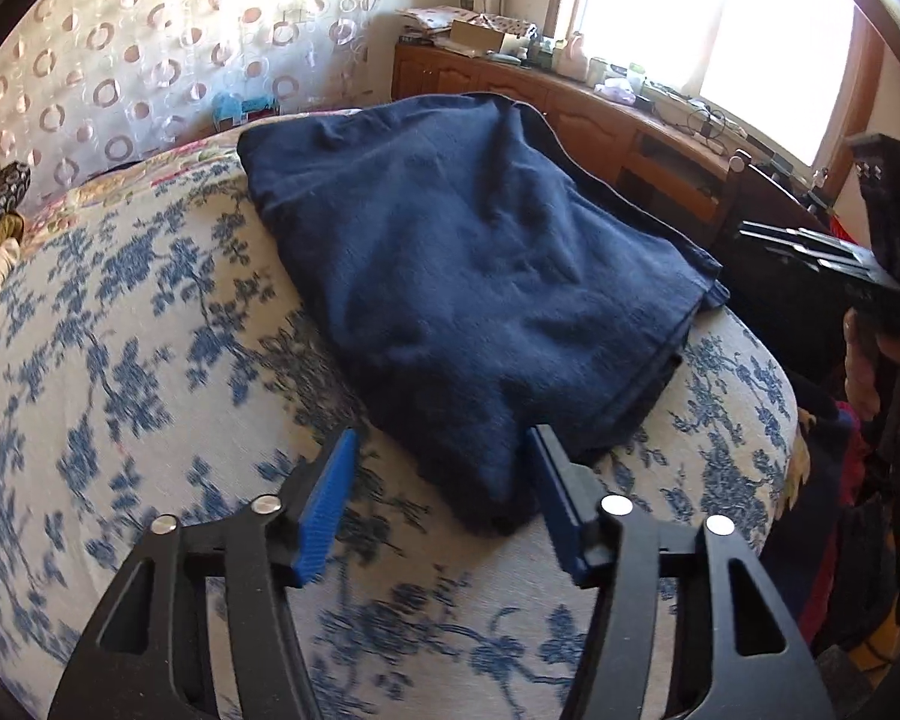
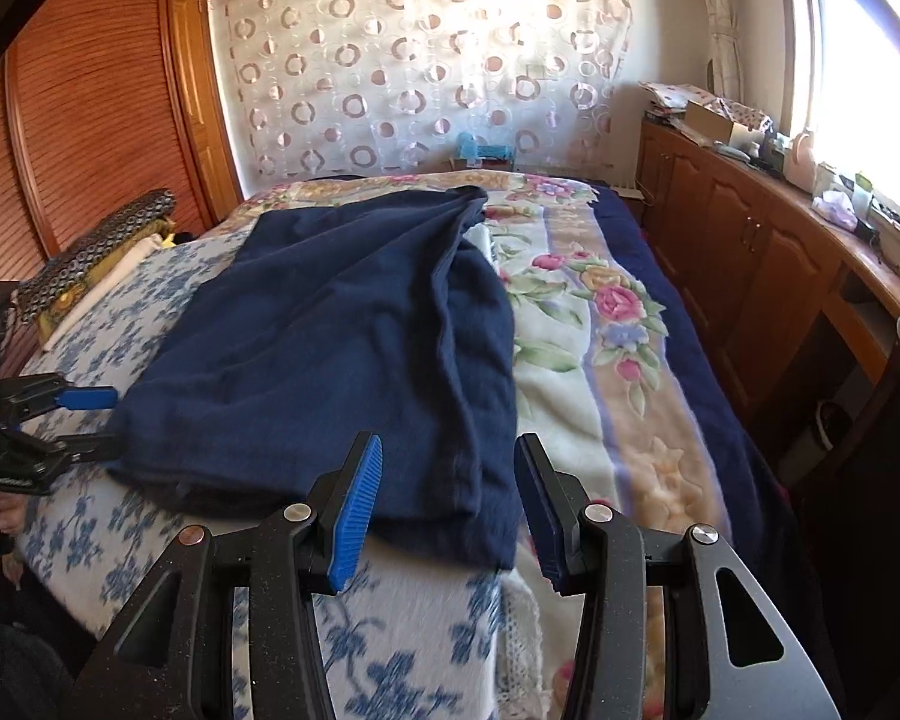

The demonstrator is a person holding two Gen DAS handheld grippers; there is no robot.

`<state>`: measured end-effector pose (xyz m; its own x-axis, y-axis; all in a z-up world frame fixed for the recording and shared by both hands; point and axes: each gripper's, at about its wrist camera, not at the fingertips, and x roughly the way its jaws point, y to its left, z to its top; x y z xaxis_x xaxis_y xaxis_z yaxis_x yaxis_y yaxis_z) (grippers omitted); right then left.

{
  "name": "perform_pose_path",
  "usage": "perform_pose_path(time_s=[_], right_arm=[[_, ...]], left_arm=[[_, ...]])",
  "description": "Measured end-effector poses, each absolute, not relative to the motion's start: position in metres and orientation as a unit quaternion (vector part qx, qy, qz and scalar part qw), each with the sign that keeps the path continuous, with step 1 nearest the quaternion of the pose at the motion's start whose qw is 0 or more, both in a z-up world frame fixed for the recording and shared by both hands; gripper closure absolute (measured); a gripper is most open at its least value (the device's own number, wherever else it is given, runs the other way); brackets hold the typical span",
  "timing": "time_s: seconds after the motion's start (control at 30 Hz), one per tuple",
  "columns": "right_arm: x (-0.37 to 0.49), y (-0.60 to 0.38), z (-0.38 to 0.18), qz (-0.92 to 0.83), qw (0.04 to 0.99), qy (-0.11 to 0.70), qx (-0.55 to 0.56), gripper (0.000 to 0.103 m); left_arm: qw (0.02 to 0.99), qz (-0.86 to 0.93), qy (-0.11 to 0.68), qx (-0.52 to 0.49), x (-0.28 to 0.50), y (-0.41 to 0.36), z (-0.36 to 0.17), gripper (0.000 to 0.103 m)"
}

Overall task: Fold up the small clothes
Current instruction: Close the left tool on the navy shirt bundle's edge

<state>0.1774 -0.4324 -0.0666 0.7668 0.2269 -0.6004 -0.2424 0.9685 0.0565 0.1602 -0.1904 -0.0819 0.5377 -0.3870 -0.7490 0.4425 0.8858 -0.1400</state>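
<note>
A navy blue garment lies roughly folded on a bed cover printed with blue flowers. In the left wrist view my left gripper stands open around the garment's near left corner, which sits between the blue pads without being pinched. My right gripper is likewise open, its pads either side of the near right corner. The right wrist view also shows the left gripper at the garment's left edge. A hand holds the right gripper's black body at the far right.
A flowered blanket covers the bed's right side. A wooden sideboard cluttered with small items runs under the window. Folded cloths are stacked at the bed's left edge beside a louvred wardrobe.
</note>
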Motion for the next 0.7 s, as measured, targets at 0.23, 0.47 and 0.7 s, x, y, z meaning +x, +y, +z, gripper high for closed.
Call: perform_pose_path(time_s=[0.23,0.47,0.7], right_arm=[[0.159,-0.441,-0.077,0.130,0.937,0.323,-0.007,0.055],[0.158,-0.421,-0.077,0.160,0.935,0.316,-0.001,0.055],[0.160,-0.385,-0.070,0.198,0.936,0.285,-0.065,0.035]], left_arm=[[0.879,-0.233,0.413,0.051,0.153,-0.203,-0.087,0.076],[0.893,-0.247,0.374,0.050,0.147,-0.199,-0.057,0.096],[0.903,-0.254,0.343,0.044,0.154,-0.198,-0.022,0.096]])
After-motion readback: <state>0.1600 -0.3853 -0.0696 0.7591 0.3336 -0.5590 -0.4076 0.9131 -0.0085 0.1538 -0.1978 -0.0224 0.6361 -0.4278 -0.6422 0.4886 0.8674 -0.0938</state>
